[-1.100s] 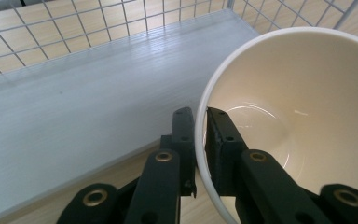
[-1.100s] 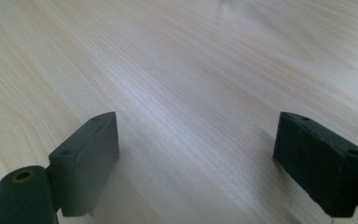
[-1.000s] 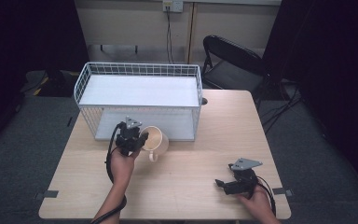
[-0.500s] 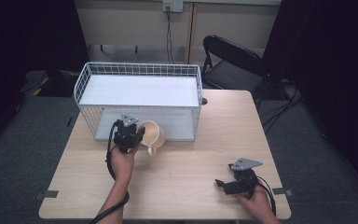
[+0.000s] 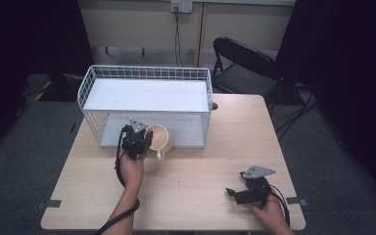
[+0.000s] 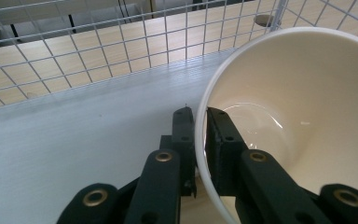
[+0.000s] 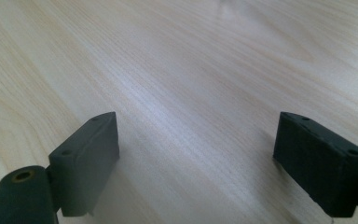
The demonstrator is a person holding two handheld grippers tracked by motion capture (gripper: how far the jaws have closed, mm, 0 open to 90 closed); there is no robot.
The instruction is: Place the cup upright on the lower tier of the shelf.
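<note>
A cream mug [image 5: 159, 139] hangs tilted on its side at the open front of the white wire rack [image 5: 147, 78], its mouth facing up and toward the camera. My left gripper [image 5: 142, 142] is shut on the mug's rim. In the left gripper view one jaw is inside the mug [image 6: 307, 116] and the other outside, pinching the wall, with the left gripper [image 6: 200, 126] over the rack's white lower shelf [image 6: 74, 140]. My right gripper [image 5: 234, 193] rests low on the table near the front right, open, with bare wood between the jaws of the right gripper [image 7: 196, 140].
The wire rack has a white upper shelf [image 5: 147, 95] and stands at the back of the wooden table [image 5: 200, 161]. A black folding chair [image 5: 245, 63] stands behind the table's right corner. Cables trail from both grippers.
My left gripper has carried the mug a little away from me, toward the rack's lower opening. The right gripper has stayed where it was.
</note>
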